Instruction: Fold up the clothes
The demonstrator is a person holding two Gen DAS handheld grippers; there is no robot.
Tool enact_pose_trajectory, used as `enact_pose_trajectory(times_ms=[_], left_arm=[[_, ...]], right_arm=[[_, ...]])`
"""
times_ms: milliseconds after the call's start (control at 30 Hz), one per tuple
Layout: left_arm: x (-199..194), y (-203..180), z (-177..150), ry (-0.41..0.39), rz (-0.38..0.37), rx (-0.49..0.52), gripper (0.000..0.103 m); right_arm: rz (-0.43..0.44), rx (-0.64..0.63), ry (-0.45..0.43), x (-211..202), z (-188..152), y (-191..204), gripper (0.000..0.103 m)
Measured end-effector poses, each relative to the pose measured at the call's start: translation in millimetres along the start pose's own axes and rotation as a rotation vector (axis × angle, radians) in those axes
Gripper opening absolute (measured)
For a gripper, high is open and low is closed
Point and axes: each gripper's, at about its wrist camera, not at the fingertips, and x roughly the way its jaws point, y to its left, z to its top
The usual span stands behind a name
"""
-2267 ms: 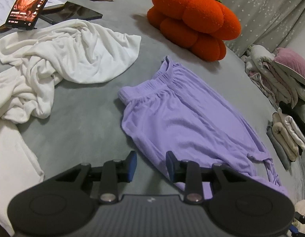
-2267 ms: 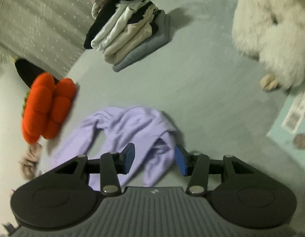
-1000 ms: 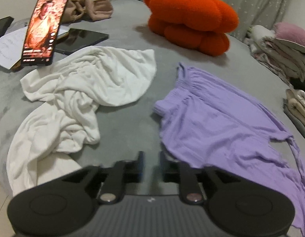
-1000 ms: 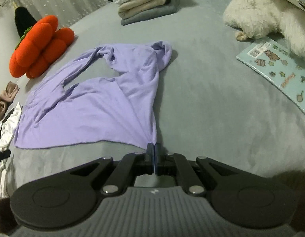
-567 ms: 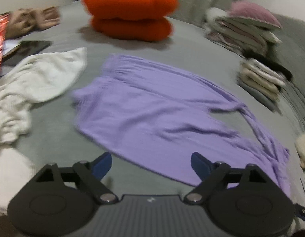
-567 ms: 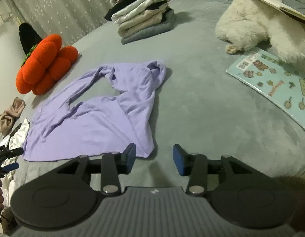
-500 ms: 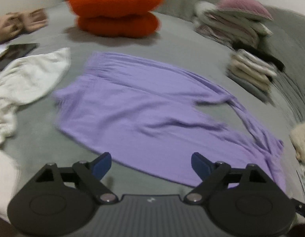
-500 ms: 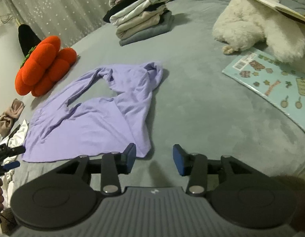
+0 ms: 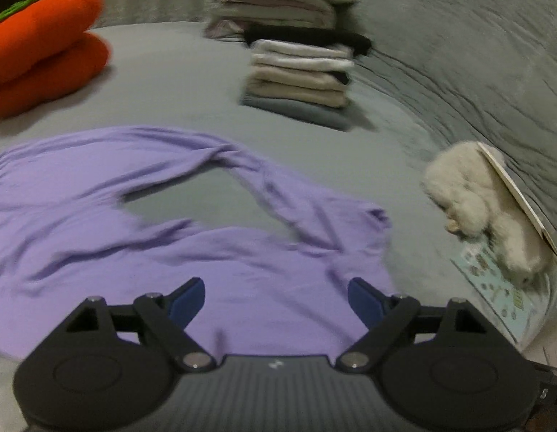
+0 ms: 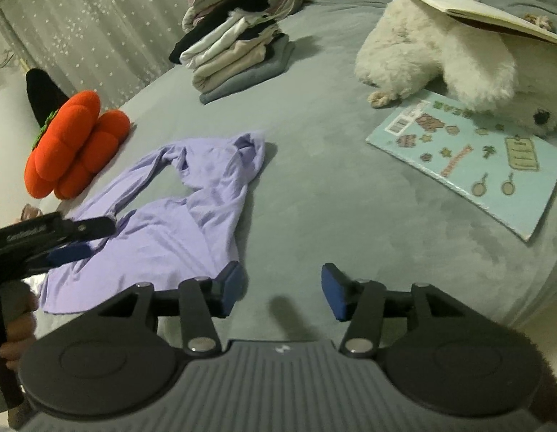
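Grey bed cover (image 10: 332, 194) w/ purple garment (image 10: 170, 223) spread on it, roughly flat. Garment's long axis runs from the orange pumpkin cushion (image 10: 73, 144) side toward the sticker book (image 10: 469, 165) side; near hem lies along the bed edge, closest to both grippers. Left gripper (image 9: 276, 297) is seen directly over the near hem, fingers spread wide, cloth visible between them but nothing pinched. Right gripper (image 10: 282, 289) is just off the garment's corner on the book side; jaws opening, only bare cover between them, left finger just beside the corner. No cloth held by either. Left judged nearer to the mid-hem, right nearer to the corner. Folded stack (image 10: 239, 57) sits beyond the garment, well apart. Judged next: hem/corner regrasp, fold across the short axis.
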Motion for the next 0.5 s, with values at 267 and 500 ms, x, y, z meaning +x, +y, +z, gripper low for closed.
enact_pose_trajectory(times_ms=[267, 500], left_arm=[[39.6, -59.2, 13.6, 0.015, -0.037, 0.124, 0.075], [75.4, -84.6, 21.2, 0.022, 0.000, 0.194, 0.051]], right_arm=[[0.022, 0.021, 0.008, -0.8, 2.4, -13.9, 0.060], [0.043, 0.035, 0.018, -0.2, 2.8, -20.5, 0.060]])
